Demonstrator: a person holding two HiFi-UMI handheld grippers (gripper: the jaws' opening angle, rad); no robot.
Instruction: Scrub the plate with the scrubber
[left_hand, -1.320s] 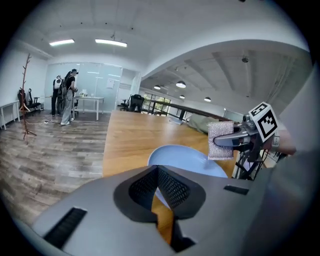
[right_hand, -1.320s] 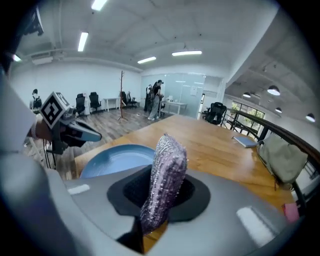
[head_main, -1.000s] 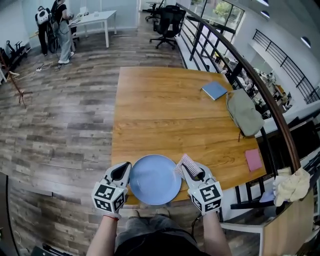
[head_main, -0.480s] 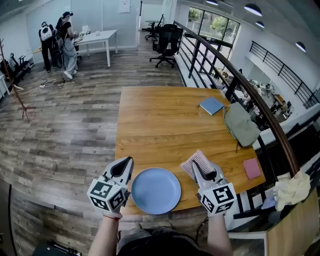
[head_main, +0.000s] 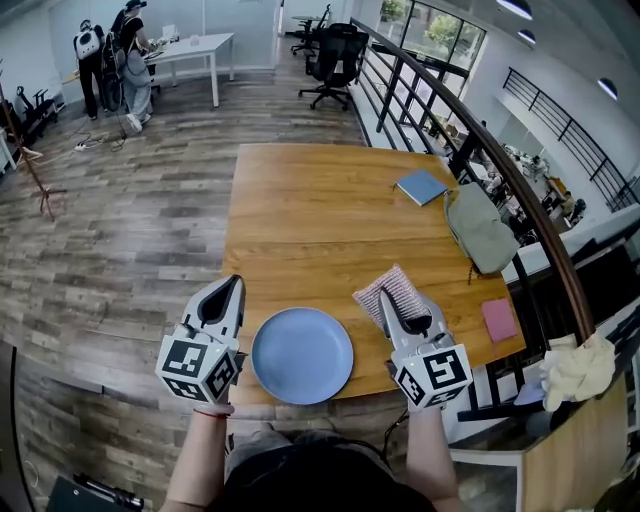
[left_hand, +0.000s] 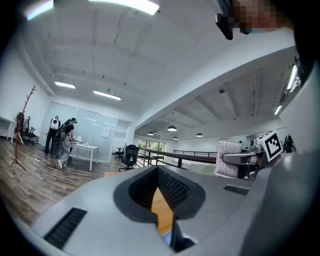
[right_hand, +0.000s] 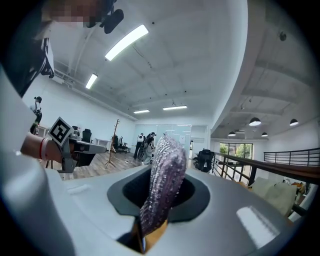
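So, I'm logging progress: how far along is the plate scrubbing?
Done: the right hand-held gripper is clamped on the scrubber. In hand: it's held beside the blue plate, not touching it. Remaining: all the scrubbing; the left hand-held gripper is empty, off the plate.

Left gripper (head_main: 230, 288) and right gripper (head_main: 386, 300), holding the scrubber (head_main: 392, 284), pulled off the plate (head_main: 301, 355) rim, moved outward and tipped upward.
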